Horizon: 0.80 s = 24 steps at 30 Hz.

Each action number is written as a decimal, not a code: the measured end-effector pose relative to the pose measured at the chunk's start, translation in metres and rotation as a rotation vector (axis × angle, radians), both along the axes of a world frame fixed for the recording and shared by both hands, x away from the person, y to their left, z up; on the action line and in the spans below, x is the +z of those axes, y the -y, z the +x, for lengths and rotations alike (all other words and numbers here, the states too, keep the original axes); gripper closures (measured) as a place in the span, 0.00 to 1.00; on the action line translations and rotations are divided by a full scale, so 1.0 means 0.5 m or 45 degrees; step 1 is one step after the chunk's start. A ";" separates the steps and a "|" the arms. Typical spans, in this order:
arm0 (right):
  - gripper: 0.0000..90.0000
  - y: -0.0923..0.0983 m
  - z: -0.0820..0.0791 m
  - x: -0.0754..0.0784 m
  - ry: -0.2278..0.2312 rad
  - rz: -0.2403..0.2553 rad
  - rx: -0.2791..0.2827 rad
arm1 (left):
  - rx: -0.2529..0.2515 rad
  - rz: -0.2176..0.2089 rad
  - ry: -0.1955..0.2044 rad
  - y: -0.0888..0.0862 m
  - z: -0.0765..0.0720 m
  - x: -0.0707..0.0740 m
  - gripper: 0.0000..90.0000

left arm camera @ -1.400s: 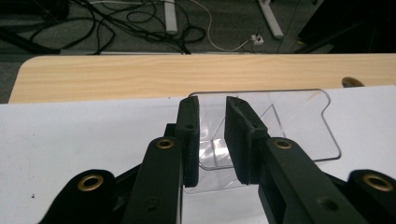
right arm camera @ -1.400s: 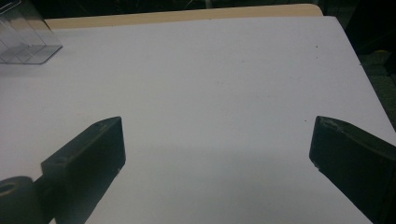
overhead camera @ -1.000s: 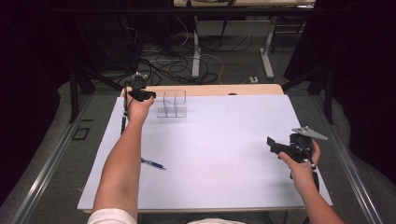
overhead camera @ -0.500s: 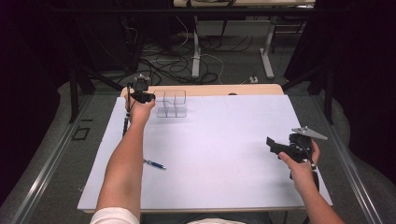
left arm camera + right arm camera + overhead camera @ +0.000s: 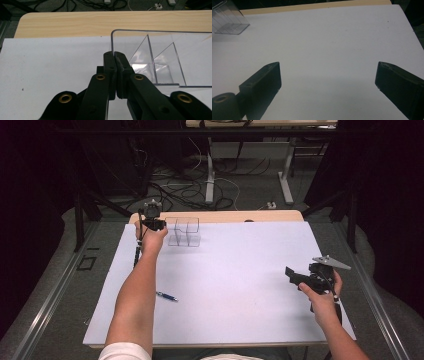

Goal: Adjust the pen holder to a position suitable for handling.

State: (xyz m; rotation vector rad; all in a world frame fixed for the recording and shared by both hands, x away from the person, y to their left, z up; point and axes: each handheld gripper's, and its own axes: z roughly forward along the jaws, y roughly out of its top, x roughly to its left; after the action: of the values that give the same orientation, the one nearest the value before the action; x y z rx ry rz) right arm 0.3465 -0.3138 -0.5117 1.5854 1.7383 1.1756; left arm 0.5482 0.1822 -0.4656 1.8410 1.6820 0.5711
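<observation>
A clear plastic holder [image 5: 184, 232] with upright dividers stands at the far left of the white sheet. My left gripper [image 5: 159, 224] reaches it from the left. In the left gripper view the two black jaws [image 5: 114, 53] have just been closing and now pinch the holder's near side wall [image 5: 160, 50] between their tips. My right gripper [image 5: 290, 274] hovers over the sheet's right side, pointing left. Its jaws [image 5: 328, 75] stand wide apart with only bare sheet between them, and the holder [image 5: 229, 20] appears far off at the top left of that view.
A blue pen [image 5: 166, 296] lies on the white sheet [image 5: 240, 270] beside the left forearm. A strip of wooden tabletop [image 5: 250, 216] runs behind the sheet. Cables and table legs cover the floor beyond.
</observation>
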 end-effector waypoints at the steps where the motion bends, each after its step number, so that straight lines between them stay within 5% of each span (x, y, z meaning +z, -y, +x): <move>1: 0.07 0.000 0.000 0.000 -0.001 0.002 0.002 | 0.007 -0.008 -0.001 0.002 0.000 0.000 1.00; 24: 0.08 0.005 0.003 -0.002 -0.016 0.024 0.004 | 0.052 -0.028 -0.067 -0.015 -0.033 0.009 1.00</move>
State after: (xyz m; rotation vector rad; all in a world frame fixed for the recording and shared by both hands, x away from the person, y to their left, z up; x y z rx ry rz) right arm 0.3480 -0.3162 -0.5128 1.6047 1.7436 1.1891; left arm 0.5316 0.1897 -0.4613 1.8245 1.7565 0.5227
